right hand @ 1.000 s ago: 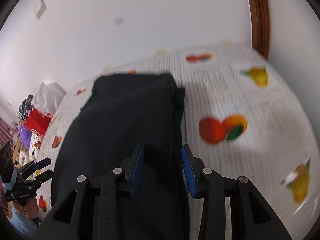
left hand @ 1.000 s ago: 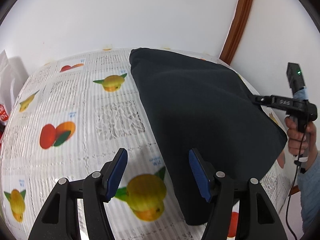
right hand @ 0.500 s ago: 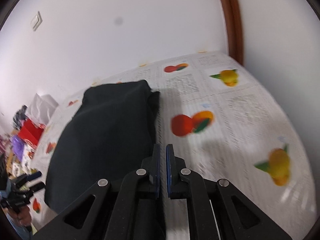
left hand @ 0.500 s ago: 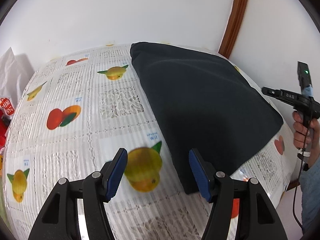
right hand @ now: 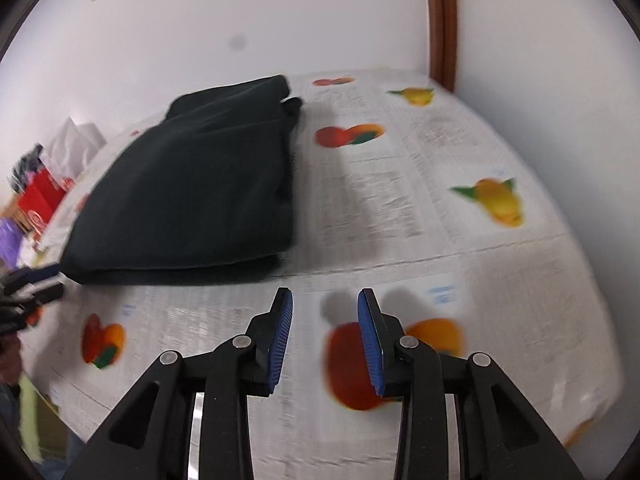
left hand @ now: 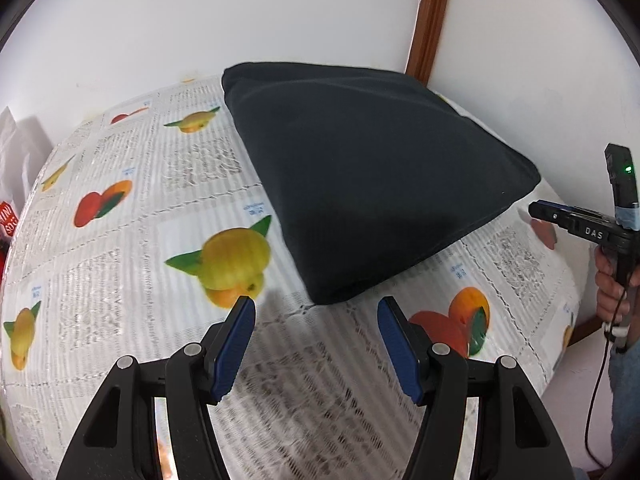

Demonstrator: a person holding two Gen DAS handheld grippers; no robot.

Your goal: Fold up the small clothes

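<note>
Nearest in the right wrist view, the right gripper (right hand: 325, 332) has let go. A second ago its blue fingers (right hand: 280, 338) were over the dark cloth, and half a second ago they were pressed together; now they are opening, part-way apart, with only the fruit-print cover (right hand: 460, 248) between them. It has backed off the cloth toward the near edge of the desk.

The left gripper (left hand: 314, 346) has pulled back too. Its fingers (left hand: 234, 340) stand moderately wide, about as they were a second ago, and hold nothing. Earlier the cloth's near corner lay at the right finger; now that corner sits just beyond the tips, apart from them, with bare cover in between.

Further out, the cloth (left hand: 360, 176) lies by itself as a folded dark bundle. In the right wrist view its near edge (right hand: 176, 272) shows stacked layers, one on another. It rests on the far half of the desk, reaching toward the far edge by the wall, nearer the left side as the right camera sees it. The right gripper shows at the right rim of the left view, held in a hand (left hand: 610, 280), level with the cloth's side corner but clear of it.

Both releases suggest the fold on this piece is finished, or close to it. What may remain is a final tidy or setting it aside.
</note>
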